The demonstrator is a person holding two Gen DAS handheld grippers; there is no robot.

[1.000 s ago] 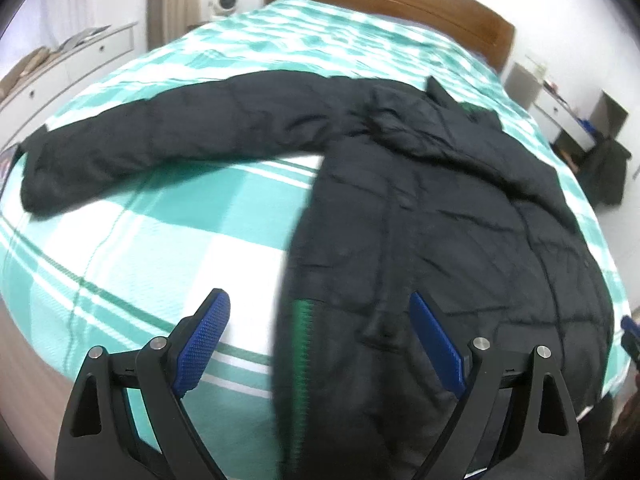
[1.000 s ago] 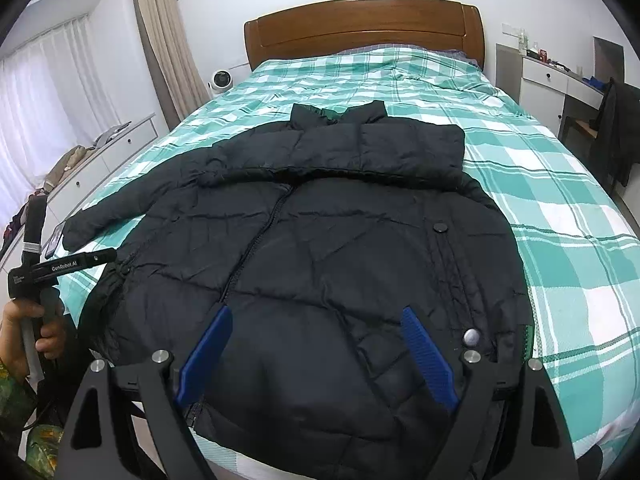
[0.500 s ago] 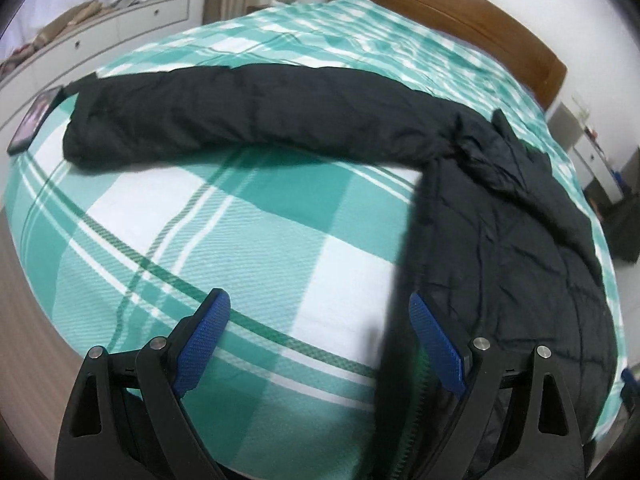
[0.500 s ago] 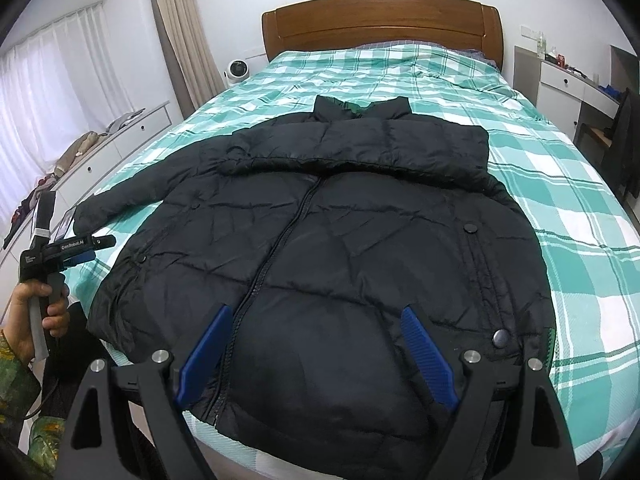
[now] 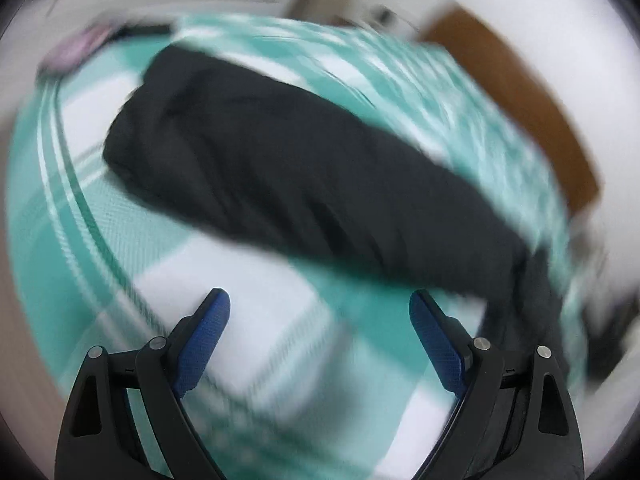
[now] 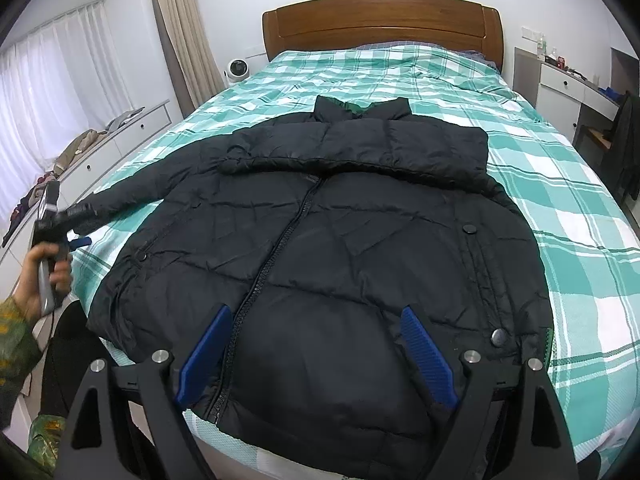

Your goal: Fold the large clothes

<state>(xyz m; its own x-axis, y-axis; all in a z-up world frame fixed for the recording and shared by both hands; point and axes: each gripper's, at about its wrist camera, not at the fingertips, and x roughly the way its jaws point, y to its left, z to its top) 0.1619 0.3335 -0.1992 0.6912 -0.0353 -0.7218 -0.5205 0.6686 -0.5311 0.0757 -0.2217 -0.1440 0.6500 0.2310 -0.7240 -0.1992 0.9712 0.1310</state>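
Observation:
A black puffer jacket lies face up and zipped on the green plaid bed, collar toward the headboard. Its right sleeve is folded across the chest; its left sleeve stretches out to the bed's left side. My left gripper is open and empty, hovering over the bedspread just short of that sleeve; the view is motion-blurred. In the right wrist view it appears at the far left, near the sleeve's cuff. My right gripper is open and empty above the jacket's hem.
A wooden headboard stands at the far end. A low white cabinet with clothes on it runs along the left. A white desk and a dark garment on a chair stand at the right.
My left gripper has swung left from the jacket's body toward the outstretched sleeve and is now close to it. The right gripper has shifted slightly closer over the hem. Both stayed open.

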